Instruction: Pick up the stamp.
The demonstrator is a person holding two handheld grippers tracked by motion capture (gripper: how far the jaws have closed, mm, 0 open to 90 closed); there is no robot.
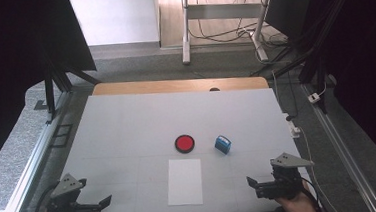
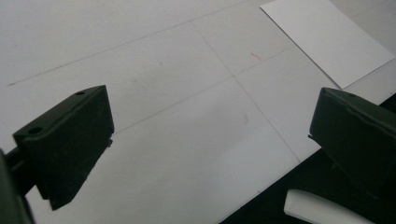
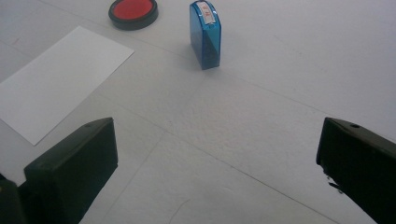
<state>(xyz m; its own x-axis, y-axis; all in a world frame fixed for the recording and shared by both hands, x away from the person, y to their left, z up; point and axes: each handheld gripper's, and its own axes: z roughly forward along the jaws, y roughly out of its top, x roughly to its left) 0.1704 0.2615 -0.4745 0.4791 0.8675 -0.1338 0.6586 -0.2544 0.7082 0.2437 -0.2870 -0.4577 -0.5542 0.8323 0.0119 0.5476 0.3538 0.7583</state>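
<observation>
Waiting at the near edge of the surface (image 1: 127,120): both grippers hover low, nothing held. Left gripper (image 1: 102,202) sits at the near-left corner, jaws wide apart w/ bare surface between them in the left gripper view. Right gripper (image 1: 253,184) sits at near-right, jaws also spread wide & empty; its view looks over the surface toward the stamp (image 3: 205,35).

Layout: stamp, a small blue block, stands upright right of centre, nearest the right gripper but well apart from it. Ink pad (image 1: 184,143), a round black dish w/ red fill, lies just left of the stamp, not touching it. Paper (image 1: 185,181), a white sheet, lies flat nearer the person, between the two grippers, below the pad.

Step, as I read it: the very start, pre-reach. Nothing touched, stamp not picked up, paper looks blank as far as the pics show.

Next move probably falls to the right gripper, since the stamp is on its side & already in line w/ its jaws. It calls for going forward & a bit left, straddling the block on its flat faces, then closing. Grip should be fairly low, else the tall narrow block may tip. Left gripper is placed to pin the paper if needed.
</observation>
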